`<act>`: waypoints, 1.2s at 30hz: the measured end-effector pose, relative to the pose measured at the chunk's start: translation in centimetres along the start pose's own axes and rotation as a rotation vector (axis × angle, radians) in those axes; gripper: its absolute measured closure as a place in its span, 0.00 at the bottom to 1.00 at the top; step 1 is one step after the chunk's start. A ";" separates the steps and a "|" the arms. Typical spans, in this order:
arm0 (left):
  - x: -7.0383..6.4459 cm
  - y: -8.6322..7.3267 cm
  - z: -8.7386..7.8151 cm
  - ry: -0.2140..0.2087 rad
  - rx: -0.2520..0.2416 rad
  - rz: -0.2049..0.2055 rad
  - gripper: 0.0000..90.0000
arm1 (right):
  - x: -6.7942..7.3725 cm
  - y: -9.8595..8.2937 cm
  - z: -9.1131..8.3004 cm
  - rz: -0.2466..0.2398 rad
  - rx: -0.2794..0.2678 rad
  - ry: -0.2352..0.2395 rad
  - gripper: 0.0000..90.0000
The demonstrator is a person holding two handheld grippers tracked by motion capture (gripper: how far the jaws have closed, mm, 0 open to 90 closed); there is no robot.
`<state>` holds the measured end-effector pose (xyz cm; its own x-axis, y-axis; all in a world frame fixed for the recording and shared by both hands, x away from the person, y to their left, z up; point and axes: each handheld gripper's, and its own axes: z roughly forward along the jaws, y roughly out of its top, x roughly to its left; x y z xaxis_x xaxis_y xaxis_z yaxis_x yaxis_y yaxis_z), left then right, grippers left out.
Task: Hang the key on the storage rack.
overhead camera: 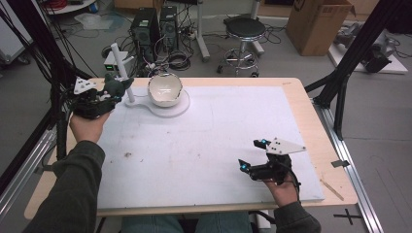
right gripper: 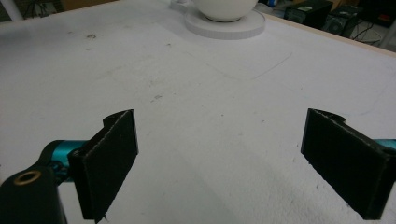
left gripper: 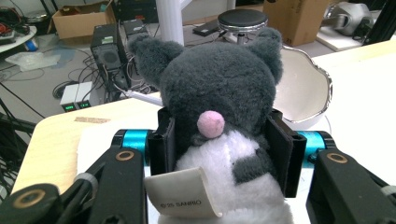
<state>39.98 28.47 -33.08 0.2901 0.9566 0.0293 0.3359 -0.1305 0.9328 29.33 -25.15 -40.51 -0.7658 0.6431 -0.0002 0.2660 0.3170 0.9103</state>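
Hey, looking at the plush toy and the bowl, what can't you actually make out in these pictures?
- Plush toy: its face is turned away in the left gripper view; in the high view it is small and dark, partly covered by the left gripper.
- Tag: part of the printing is cut off by the bottom edge.
- Bowl: the plush hides most of it in the left gripper view; the top edge cuts it in the right gripper view.
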 end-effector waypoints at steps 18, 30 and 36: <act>-0.7 -0.3 1.0 -0.010 0.021 0.020 0.57 | 0.0 -0.1 0.2 -0.001 0.010 0.010 0.11; -0.2 -1.5 1.4 0.011 0.050 -0.014 0.57 | 0.1 -0.1 0.1 -0.003 0.009 0.010 0.11; -0.2 -1.7 1.7 0.011 0.060 -0.023 0.56 | 0.1 -0.1 0.2 -0.002 0.012 0.013 0.11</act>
<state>40.86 28.03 -35.25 0.2717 0.9623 0.0123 0.3956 -0.1233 0.9101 29.32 -25.01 -40.68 -0.7737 0.6335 0.0029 0.2712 0.3271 0.9052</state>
